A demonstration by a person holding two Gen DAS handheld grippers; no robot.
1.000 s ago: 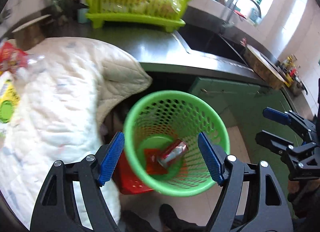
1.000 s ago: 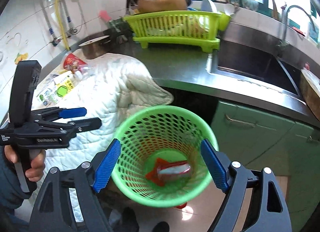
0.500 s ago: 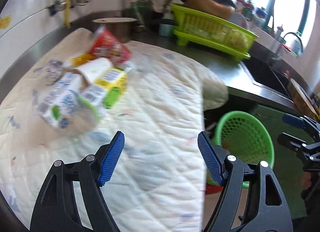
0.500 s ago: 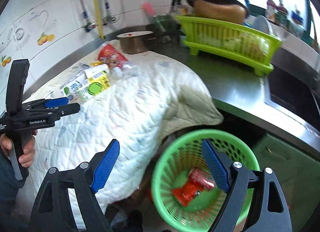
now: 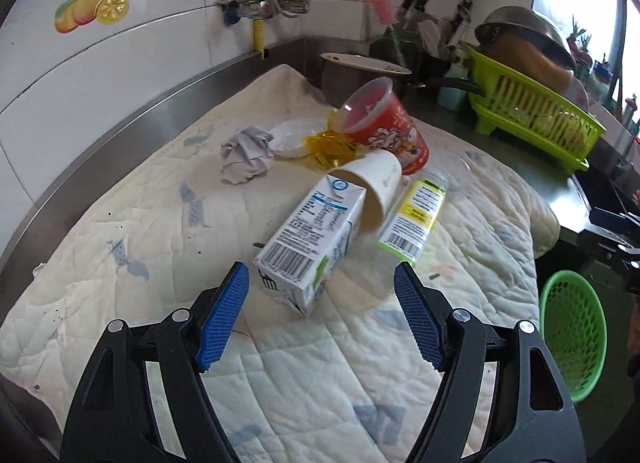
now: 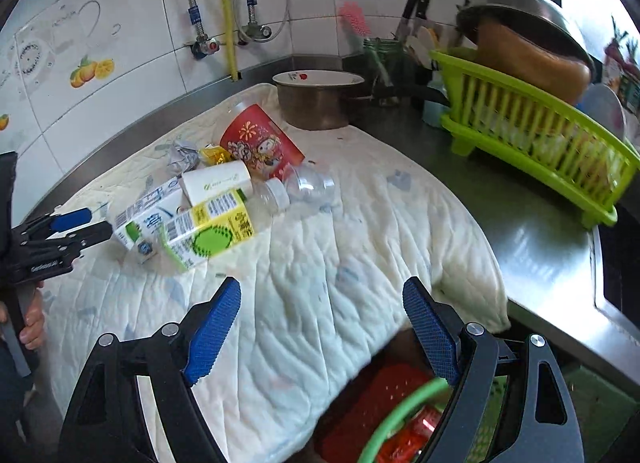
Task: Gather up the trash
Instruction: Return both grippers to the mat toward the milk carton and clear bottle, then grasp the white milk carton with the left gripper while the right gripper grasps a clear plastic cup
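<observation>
A pile of trash lies on a white quilted cloth [image 5: 168, 223]: a white milk carton [image 5: 308, 243], a paper cup [image 5: 376, 187], a yellow-labelled bottle [image 5: 416, 219], a red noodle cup [image 5: 384, 127], crumpled paper [image 5: 246, 155] and a yellow wrapper [image 5: 328, 143]. My left gripper [image 5: 322, 319] is open and empty, just short of the milk carton [image 6: 140, 223]. My right gripper [image 6: 322, 327] is open and empty over the cloth's near edge. The green basket [image 5: 572, 331] stands below the counter at right; its rim [image 6: 400, 407] shows under the right gripper.
A metal pot [image 6: 316, 99] stands behind the pile. A green dish rack [image 6: 532, 131] with a metal bowl sits at the right on the steel counter [image 6: 520, 223]. The tiled wall with pipes runs along the back. A red stool [image 6: 380, 403] is beneath the basket.
Both grippers swung up and left from over the green basket to face the trash pile on the cloth. The left gripper has come close to the milk carton. Both stay open.
</observation>
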